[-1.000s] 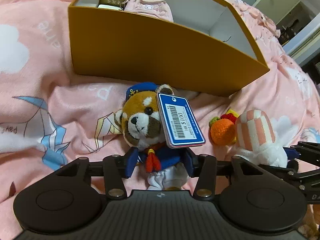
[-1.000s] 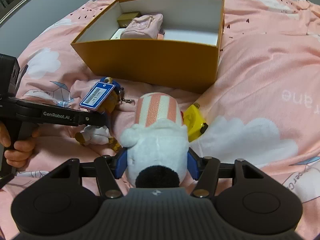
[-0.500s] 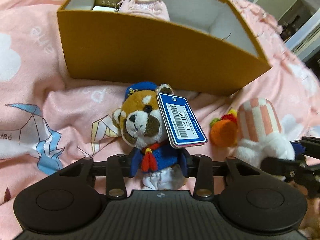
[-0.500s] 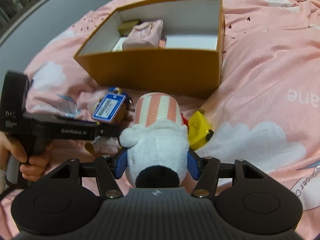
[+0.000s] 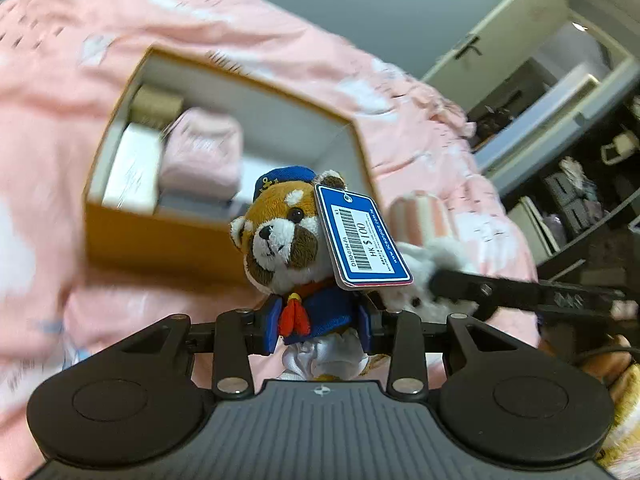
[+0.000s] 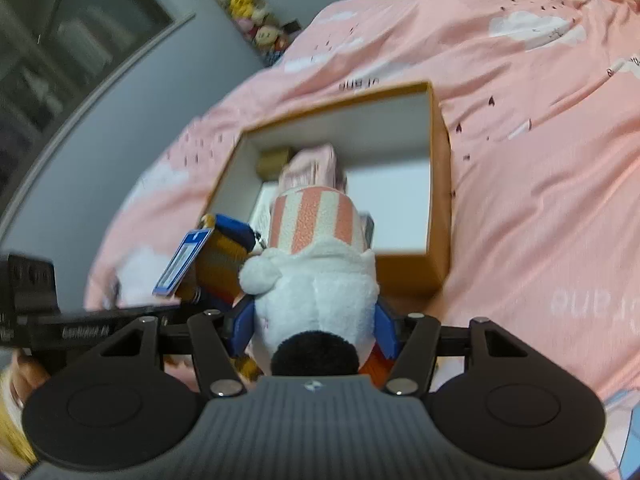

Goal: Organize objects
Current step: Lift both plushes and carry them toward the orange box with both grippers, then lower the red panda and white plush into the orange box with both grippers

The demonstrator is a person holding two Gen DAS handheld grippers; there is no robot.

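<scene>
My left gripper (image 5: 318,322) is shut on a red panda plush (image 5: 284,240) in a blue sailor suit, with a blue price tag (image 5: 360,240) on its ear; it hangs clear of the bed. My right gripper (image 6: 312,320) is shut on a white plush with a pink-striped hat (image 6: 312,264), also lifted. An open orange box (image 5: 160,240) with a white inside sits on the pink bedsheet (image 6: 540,160) beyond both toys. It holds a pink pouch (image 5: 204,152), a white packet (image 5: 132,168) and a gold box (image 5: 156,106). The panda (image 6: 220,260) is also in the right wrist view.
The right half of the box floor (image 6: 392,208) is bare. Shelves and a cupboard (image 5: 560,120) stand past the bed's far side. A row of plush toys (image 6: 256,24) lines the wall. A hand (image 6: 20,372) holds the left gripper's handle.
Both grippers have lifted their plush toys off the bedsheet and now look down into the box from higher up. The left jaws closed tighter on the panda's body.
</scene>
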